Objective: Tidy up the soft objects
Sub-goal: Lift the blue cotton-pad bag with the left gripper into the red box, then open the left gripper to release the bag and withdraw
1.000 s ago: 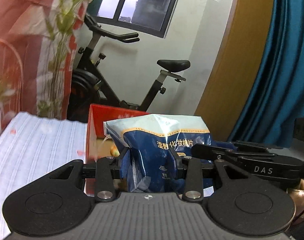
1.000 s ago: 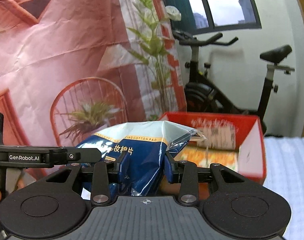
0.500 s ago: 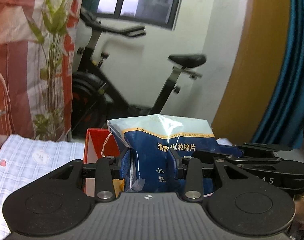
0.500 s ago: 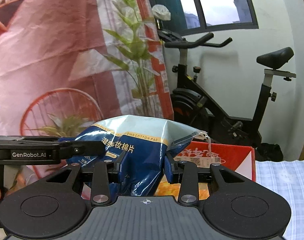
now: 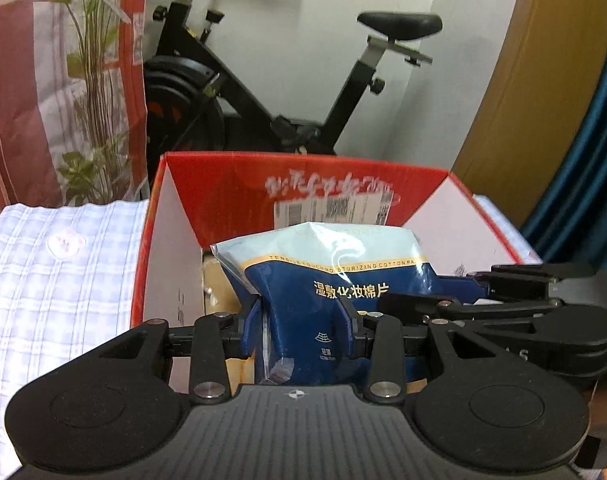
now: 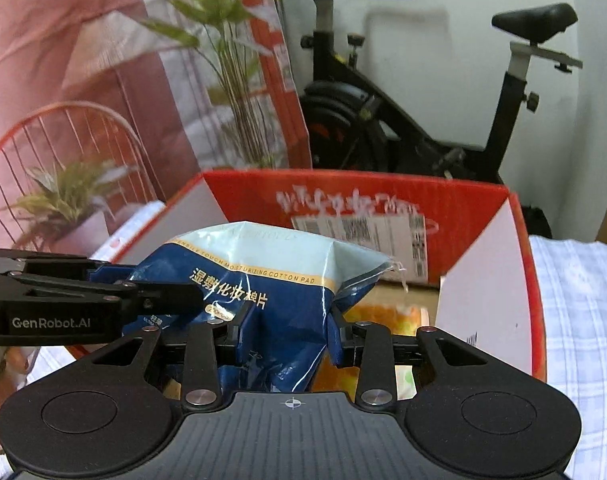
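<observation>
A blue and pale cotton pad bag (image 5: 327,276) is held between both grippers over an open red cardboard box (image 5: 223,184). My left gripper (image 5: 303,320) is shut on the bag's left part. My right gripper (image 6: 283,328) is shut on the bag (image 6: 263,272) from the other side. Each gripper shows in the other's view: the right one at the right edge (image 5: 523,304), the left one at the left edge (image 6: 63,300). The box (image 6: 343,188) holds an orange packet (image 6: 379,316) below the bag.
The box stands on a blue checked cloth (image 5: 55,280). An exercise bike (image 5: 231,92) stands behind the box against a white wall. A printed backdrop with a plant (image 6: 103,80) hangs at the left. A blue curtain (image 5: 583,160) is at the right.
Both grippers have carried the bag forward and lowered it; the red box, earlier low and partly hidden, now lies open right under the bag.
</observation>
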### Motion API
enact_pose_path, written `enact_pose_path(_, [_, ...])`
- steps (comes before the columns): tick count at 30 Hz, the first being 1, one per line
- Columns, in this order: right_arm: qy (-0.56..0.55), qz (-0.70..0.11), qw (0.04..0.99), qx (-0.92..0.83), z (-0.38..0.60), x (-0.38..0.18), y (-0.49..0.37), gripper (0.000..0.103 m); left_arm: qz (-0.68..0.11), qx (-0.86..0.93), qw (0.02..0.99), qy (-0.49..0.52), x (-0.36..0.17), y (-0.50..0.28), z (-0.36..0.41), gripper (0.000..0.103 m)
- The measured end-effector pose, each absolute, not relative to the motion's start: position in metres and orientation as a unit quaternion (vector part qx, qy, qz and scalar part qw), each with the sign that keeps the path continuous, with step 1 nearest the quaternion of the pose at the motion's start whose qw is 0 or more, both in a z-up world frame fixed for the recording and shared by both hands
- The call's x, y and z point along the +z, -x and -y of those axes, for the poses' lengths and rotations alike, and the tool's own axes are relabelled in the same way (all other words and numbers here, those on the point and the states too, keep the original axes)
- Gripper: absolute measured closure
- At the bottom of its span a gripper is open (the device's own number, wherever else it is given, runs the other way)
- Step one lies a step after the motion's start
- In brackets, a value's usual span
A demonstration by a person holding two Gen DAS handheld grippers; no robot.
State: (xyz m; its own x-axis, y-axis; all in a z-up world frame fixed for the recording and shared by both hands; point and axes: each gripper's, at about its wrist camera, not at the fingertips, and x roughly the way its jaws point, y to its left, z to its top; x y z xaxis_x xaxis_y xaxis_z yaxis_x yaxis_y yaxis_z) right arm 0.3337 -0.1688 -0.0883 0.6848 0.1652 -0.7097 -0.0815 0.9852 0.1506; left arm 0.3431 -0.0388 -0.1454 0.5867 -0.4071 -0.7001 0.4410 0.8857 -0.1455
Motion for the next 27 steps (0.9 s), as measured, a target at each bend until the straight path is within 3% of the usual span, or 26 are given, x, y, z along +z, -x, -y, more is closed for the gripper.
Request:
enact_pose_path(11, [-0.021,-0.46,0.886,0.042,0.157,-0.108,-0.332,0.069,-0.388,-0.221,0.894,-0.049,-0.141,-0.326,0.029,0.062])
enact_pose_path(27, [0.016,-0.369,0.929,0.031,0.157,-0.049,-0.258,0.068,-0.335,-0.199,0.919,-0.058,-0.091,-0.267,-0.001,0.062])
